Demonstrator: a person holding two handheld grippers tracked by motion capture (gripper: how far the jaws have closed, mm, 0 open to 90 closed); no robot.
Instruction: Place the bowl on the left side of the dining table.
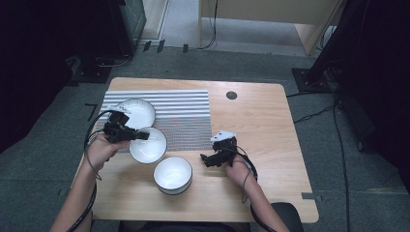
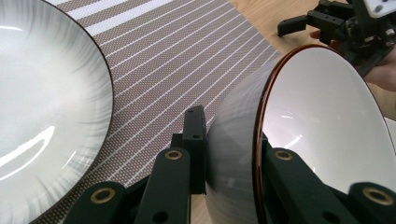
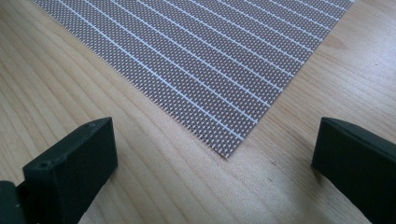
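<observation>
My left gripper point(image 1: 139, 136) is shut on the rim of a white bowl point(image 1: 149, 145) with a dark edge, at the front left of the striped placemat point(image 1: 183, 116). In the left gripper view the bowl point(image 2: 322, 116) stands tilted, with one jaw outside its wall and the other inside, and the gripper point(image 2: 233, 140) clamps the rim. My right gripper point(image 1: 209, 158) rests low over the bare wood, right of the bowls. Its jaws stand wide open point(image 3: 217, 135) with nothing between them, pointing at the placemat's corner point(image 3: 226, 151).
A shallow white plate point(image 1: 137, 112) point(image 2: 46, 107) lies on the placemat just behind the held bowl. A deeper white bowl point(image 1: 173, 175) stands on the wooden table point(image 1: 261, 125) near the front. A round grommet point(image 1: 231, 95) sits at the back.
</observation>
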